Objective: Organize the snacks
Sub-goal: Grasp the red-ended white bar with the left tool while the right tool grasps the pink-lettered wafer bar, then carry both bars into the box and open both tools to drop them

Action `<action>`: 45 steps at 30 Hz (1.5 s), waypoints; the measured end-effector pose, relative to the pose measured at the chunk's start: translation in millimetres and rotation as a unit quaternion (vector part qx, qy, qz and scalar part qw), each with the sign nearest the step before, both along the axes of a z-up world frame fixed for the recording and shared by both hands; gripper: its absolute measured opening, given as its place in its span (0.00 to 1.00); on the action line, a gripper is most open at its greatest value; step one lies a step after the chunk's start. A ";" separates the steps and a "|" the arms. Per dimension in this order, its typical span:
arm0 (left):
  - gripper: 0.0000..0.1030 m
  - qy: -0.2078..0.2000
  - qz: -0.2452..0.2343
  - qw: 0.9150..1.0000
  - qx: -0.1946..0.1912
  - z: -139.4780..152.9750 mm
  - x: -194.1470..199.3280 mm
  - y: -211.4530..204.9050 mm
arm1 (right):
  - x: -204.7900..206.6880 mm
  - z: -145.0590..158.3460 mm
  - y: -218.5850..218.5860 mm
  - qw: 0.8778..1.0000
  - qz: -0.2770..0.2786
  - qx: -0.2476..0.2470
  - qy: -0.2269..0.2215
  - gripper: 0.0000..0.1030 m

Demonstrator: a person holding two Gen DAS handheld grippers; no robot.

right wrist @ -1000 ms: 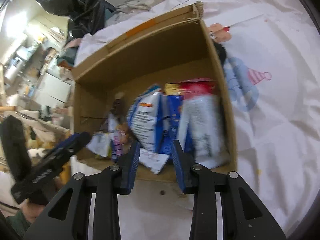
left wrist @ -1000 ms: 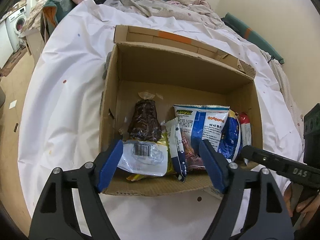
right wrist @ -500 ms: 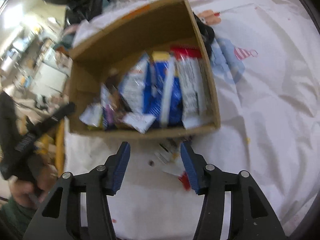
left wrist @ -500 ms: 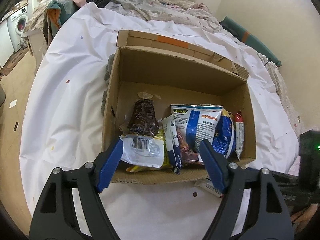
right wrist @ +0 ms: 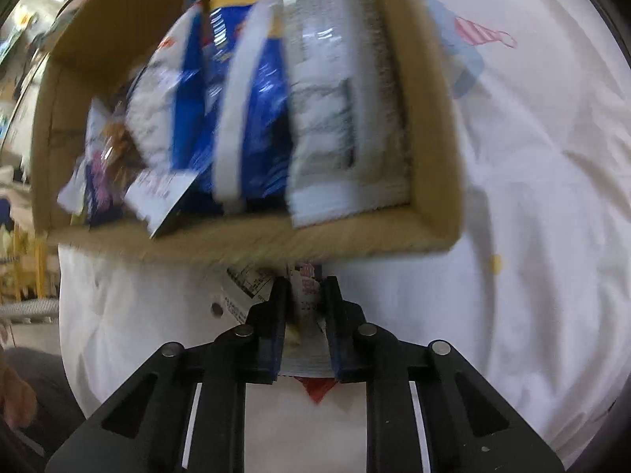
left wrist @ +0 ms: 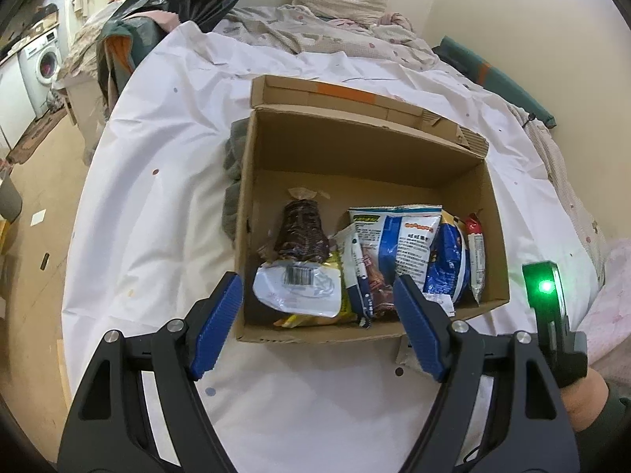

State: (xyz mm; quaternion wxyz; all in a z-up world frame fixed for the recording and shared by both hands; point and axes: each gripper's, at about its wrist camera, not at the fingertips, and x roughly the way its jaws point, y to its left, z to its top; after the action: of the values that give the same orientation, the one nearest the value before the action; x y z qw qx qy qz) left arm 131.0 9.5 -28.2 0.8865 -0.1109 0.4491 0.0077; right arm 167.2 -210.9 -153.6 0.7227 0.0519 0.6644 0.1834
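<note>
Right gripper (right wrist: 303, 295), lower centre of the right wrist view: jaws nearly closed, pinching a small white-and-red snack packet (right wrist: 305, 351) that lies on the white sheet (right wrist: 512, 236) just in front of the cardboard box (right wrist: 244, 242). Packet outside the box, not yet in it. Second flat wrapper (right wrist: 244, 287) just left of the fingers, possibly under the held one; overlap unclear.

Left gripper (left wrist: 317, 315), lower centre of the left wrist view: spread wide, holding nothing, hovering over the near wall of the box (left wrist: 315, 333).

Risks, judged:
- Grip looks to be on the packet's edge only; thin slippery film, could slide out on the lift.
- Neighbouring wrapper could get dragged along if caught between the pads.
- Near box wall directly ahead; a low carry could snag the packet on the rim or shove the box across the loose sheet.
- Box front already crowded with standing bags; dropping in could tip the blue chip bag (right wrist: 256, 90) or leave the packet perched on top.

View differences:
- Right wrist view: shows the grasp and the red corner of the packet, heavily motion-blurred; box contents smeared.
- Left wrist view: sharp; shows the box layout — dark cookie pack (left wrist: 301, 232) centre left, barcode pouch (left wrist: 299, 287) in front of it, blue-white bag (left wrist: 398, 236) and red-topped packet (left wrist: 475, 260) at right, free floor at the back. Held packet only partly visible behind the right finger (left wrist: 418, 327); grasp itself not visible.
</note>
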 end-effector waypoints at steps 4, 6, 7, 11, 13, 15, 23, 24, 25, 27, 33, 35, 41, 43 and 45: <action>0.74 0.005 0.013 1.000 0.001 -2.7 -4.9 2.7 | -25.1 0.0 17.5 0.999 0.042 0.030 0.016 0.18; 0.74 0.013 0.008 1.000 0.003 -5.2 -6.5 -0.6 | -40.0 0.9 28.8 0.996 0.059 0.062 0.031 0.18; 0.74 0.015 0.005 1.000 0.006 -6.1 -8.0 -3.0 | -44.3 1.8 32.1 0.995 0.061 0.075 0.037 0.18; 0.74 0.031 0.009 0.999 0.016 -15.0 -20.9 -10.3 | -55.4 14.5 30.2 0.993 0.045 0.108 0.018 0.18; 0.74 0.053 0.018 0.998 0.019 -25.8 -28.0 -14.6 | -56.6 26.4 19.8 0.993 0.024 0.117 -0.004 0.18; 0.74 0.086 0.034 0.996 0.017 -42.3 -34.3 -21.4 | -56.1 36.6 4.5 0.993 -0.004 0.116 -0.029 0.18; 0.73 0.214 0.106 0.969 -0.059 -105.8 -46.4 -60.7 | -45.3 55.6 -43.3 0.984 -0.082 0.140 -0.074 0.18; 0.72 0.216 0.111 0.968 -0.060 -109.2 -46.4 -69.2 | -46.4 57.3 -44.2 0.983 -0.086 0.141 -0.075 0.18; 0.70 0.216 0.112 0.968 -0.058 -110.7 -45.8 -75.3 | -46.3 56.6 -45.9 0.983 -0.088 0.143 -0.075 0.18; 0.66 0.221 0.108 0.968 -0.048 -114.8 -42.7 -93.0 | -46.0 56.2 -50.0 0.981 -0.097 0.151 -0.074 0.18; 0.57 0.239 0.094 0.966 0.019 -131.0 -34.3 -123.4 | -49.5 71.6 -60.7 0.978 -0.101 0.165 -0.081 0.18; 0.35 0.224 0.085 0.970 0.042 -128.5 -35.4 -126.2 | -50.8 75.0 -60.8 0.977 -0.099 0.168 -0.086 0.18; 0.26 0.220 0.058 0.973 0.037 -121.8 -44.0 -114.7 | -54.8 80.5 -62.2 0.973 -0.096 0.194 -0.085 0.18; 0.26 0.220 0.056 0.973 0.031 -116.4 -48.0 -105.0 | -55.4 82.9 -60.4 0.972 -0.094 0.197 -0.087 0.18; 0.26 0.214 0.053 0.975 0.029 -106.4 -50.7 -92.6 | -55.4 84.7 -57.6 0.972 -0.091 0.199 -0.090 0.18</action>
State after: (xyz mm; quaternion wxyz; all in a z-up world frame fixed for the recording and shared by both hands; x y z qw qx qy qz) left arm 80.3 -83.1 -134.6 0.7711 -0.1049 0.6213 0.0912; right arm 111.9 -268.5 -68.8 0.7681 0.2380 0.5395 0.2495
